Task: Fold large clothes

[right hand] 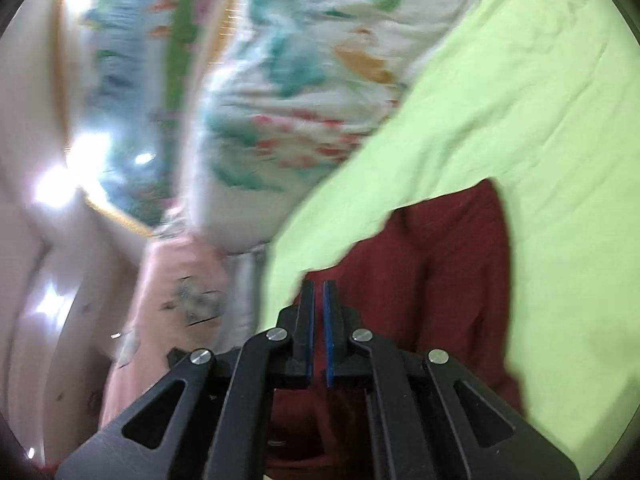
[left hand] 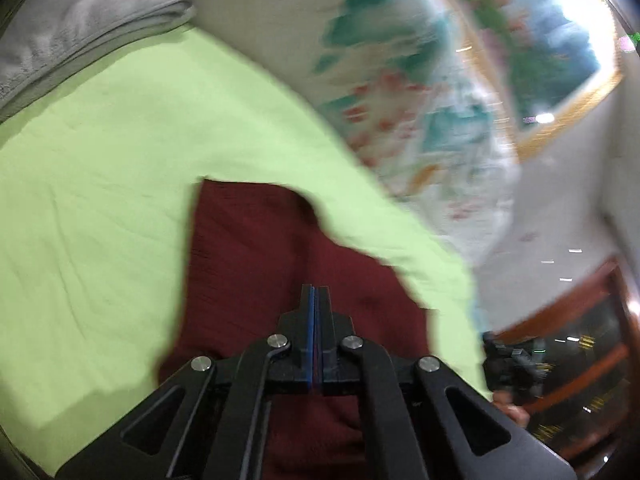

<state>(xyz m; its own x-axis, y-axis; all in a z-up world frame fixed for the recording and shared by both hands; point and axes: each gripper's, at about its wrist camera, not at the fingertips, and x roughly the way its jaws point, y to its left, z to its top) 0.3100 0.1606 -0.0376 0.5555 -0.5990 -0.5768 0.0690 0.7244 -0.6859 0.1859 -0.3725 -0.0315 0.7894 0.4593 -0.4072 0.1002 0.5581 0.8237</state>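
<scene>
Closest to me, both grippers sit over the dark red garment [left hand: 248,248] on the lime green sheet [left hand: 100,160]. Left gripper [left hand: 315,292] is fully closed; right gripper [right hand: 319,286] shows only a slit. Whether either has pinched cloth I cannot tell. It looks soft, light and limp, so I would take 2 corners along an edge

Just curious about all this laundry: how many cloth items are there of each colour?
Dark red garment: 1
Light green sheet: 1
Grey folded towel: 1
Floral white cloth: 1
Total: 4
</scene>
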